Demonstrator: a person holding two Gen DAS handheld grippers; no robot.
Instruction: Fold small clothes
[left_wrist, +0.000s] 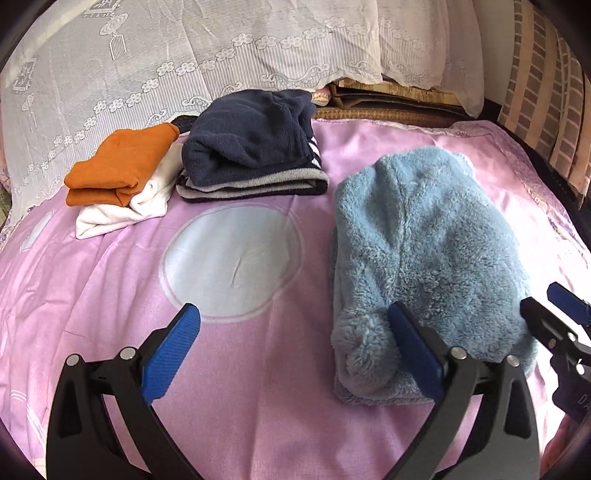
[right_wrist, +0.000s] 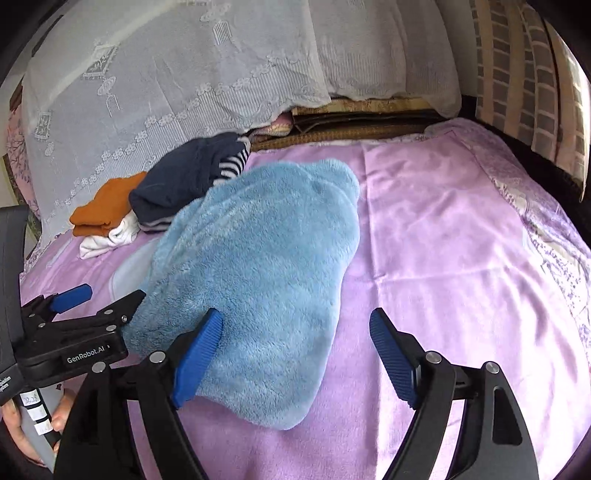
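A fluffy light-blue fleece garment (left_wrist: 424, 251) (right_wrist: 258, 258) lies folded over on the pink bed sheet (left_wrist: 110, 295). My left gripper (left_wrist: 295, 332) is open, low over the sheet; its right finger (left_wrist: 413, 350) lies over the fleece's near left edge, by a pompom, and its left finger is over bare sheet. My right gripper (right_wrist: 295, 350) is also open, with its left finger (right_wrist: 199, 354) over the fleece's near part and its right finger over bare sheet. Neither pinches the cloth. Each gripper shows at the edge of the other's view: the right gripper (left_wrist: 550, 306) and the left gripper (right_wrist: 103, 297).
At the back left sit folded piles: an orange garment (left_wrist: 122, 166) on a white one (left_wrist: 122, 214), and a navy striped one (left_wrist: 251, 147). White lace cloth (left_wrist: 147, 55) covers pillows behind. The bed's edge runs along the right (right_wrist: 554, 206). A hand (right_wrist: 14, 424) holds the left gripper's handle.
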